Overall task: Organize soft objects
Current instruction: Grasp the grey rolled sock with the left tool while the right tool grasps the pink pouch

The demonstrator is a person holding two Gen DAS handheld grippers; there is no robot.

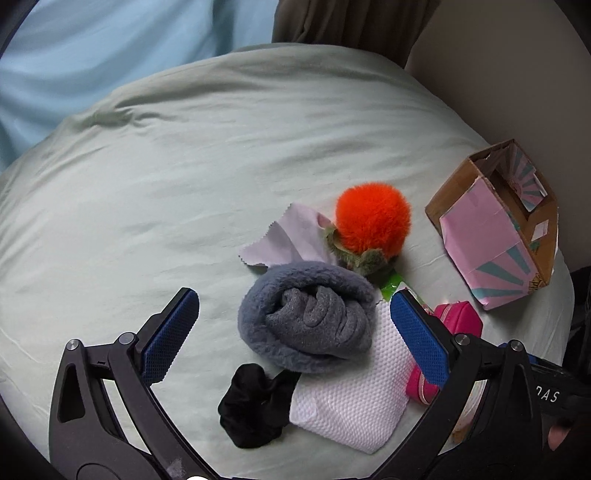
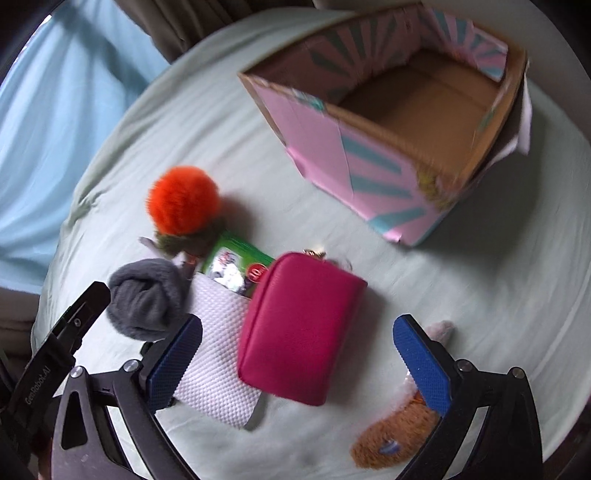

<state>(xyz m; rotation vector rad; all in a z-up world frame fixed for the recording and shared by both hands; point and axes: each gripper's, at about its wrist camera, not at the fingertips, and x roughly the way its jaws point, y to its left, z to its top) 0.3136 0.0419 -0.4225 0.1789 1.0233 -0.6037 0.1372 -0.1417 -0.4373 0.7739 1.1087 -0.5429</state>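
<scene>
My left gripper (image 1: 293, 317) is open, its blue pads either side of a rolled grey fleece sock (image 1: 306, 317). Around it lie a black scrunchie (image 1: 251, 406), a white mesh pouch (image 1: 354, 398), a lilac cloth (image 1: 291, 236) and an orange pompom plush (image 1: 371, 221). My right gripper (image 2: 297, 350) is open above a magenta zip pouch (image 2: 301, 332). The grey sock (image 2: 147, 297), mesh pouch (image 2: 218, 369), orange plush (image 2: 183, 201), a green packet (image 2: 236, 266) and a brown plush (image 2: 391, 435) also show there. A pink open cardboard box (image 2: 369, 158) stands behind and shows empty; it also appears in the left wrist view (image 1: 495, 236).
Everything lies on a pale green bedsheet (image 1: 184, 184). A light blue fabric (image 1: 92, 55) and brown curtain (image 1: 351, 26) are beyond the bed. A beige wall (image 1: 517, 74) is at the right. The other gripper's black body (image 2: 48, 350) shows at the left of the right wrist view.
</scene>
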